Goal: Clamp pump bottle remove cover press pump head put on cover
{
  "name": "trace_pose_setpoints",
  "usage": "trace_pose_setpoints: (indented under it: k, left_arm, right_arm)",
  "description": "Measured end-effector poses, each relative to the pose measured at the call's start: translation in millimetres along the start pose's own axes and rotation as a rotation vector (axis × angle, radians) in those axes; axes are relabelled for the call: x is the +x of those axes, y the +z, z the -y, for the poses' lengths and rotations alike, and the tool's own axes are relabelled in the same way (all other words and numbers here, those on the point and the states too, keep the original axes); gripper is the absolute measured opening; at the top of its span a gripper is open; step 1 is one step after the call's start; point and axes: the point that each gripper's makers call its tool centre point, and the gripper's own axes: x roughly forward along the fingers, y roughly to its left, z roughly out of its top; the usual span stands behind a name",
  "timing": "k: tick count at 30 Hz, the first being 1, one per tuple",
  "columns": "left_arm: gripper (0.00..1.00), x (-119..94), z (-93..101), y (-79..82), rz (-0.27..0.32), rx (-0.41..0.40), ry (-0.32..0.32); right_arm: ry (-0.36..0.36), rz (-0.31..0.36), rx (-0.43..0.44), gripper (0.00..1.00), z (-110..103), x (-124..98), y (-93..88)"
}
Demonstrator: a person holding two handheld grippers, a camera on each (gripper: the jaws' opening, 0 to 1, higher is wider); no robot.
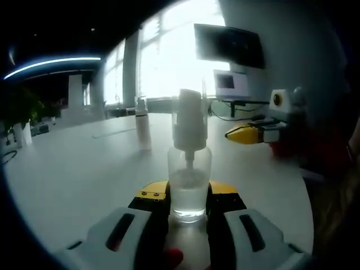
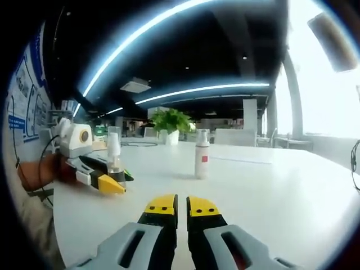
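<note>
Your left gripper [image 1: 188, 205]: jaws closed on the clear pump bottle [image 1: 189, 169], upright on the white table [image 1: 84, 169], cover [image 1: 189, 115] on; your right gripper [image 2: 175, 207]: jaws nearly together, holding nothing, low over the table; second bottle [image 2: 202, 153]: standing well beyond, near a potted plant [image 2: 170, 125].

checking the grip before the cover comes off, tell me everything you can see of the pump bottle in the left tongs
The pump bottle is small, clear and round, plastic or glass by its look, and seems partly filled with clear liquid. A white pump head sits under a tall translucent cover, which is on. It stands upright on the white table, its lower body clamped between the yellow-tipped left tongs. The right gripper view shows it at the far left, held the same way.
</note>
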Motion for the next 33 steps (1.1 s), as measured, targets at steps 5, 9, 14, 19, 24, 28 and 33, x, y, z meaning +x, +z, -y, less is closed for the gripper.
trace_pose_setpoints:
  k: [5, 9, 14, 19, 24, 28, 33]
  left_arm:
    - [0.16, -0.8, -2.0, 2.3, 0.007, -0.019, 0.002]
    - [0.16, -0.3, -7.0, 3.2, 0.004, -0.028, 0.027]
    - [0.16, 1.5, -16.9, 5.0, 0.0, -0.057, 0.061]
    - [0.16, 2.4, -31.2, 15.7, 0.018, -0.064, 0.095]
    - [0.16, 7.5, -51.3, 25.2, 0.02, -0.043, 0.132]
    - [0.16, 13.4, -66.3, 28.7, 0.027, -0.037, 0.154]
    - [0.16, 18.9, -82.5, 32.7, 0.038, -0.05, 0.18]
  right_arm:
    - [0.004, -0.001, -0.009, 0.02, -1.2, 0.1, -0.2]
    - [0.005, 0.004, -0.006, 0.02, -1.8, -0.7, 0.7]
    - [0.005, 0.004, -0.011, 0.02, -4.2, -0.2, 0.9]
    - [0.004, 0.006, -0.01, 0.02, -2.4, -0.3, 0.5]
    - [0.006, 0.001, -0.022, 0.02, -2.6, 0.2, -0.4]
    - [0.008, 0.002, -0.022, 0.02, -2.7, 0.0, -0.3]
    - [0.009, 0.004, -0.024, 0.02, -3.2, 0.0, 0.0]
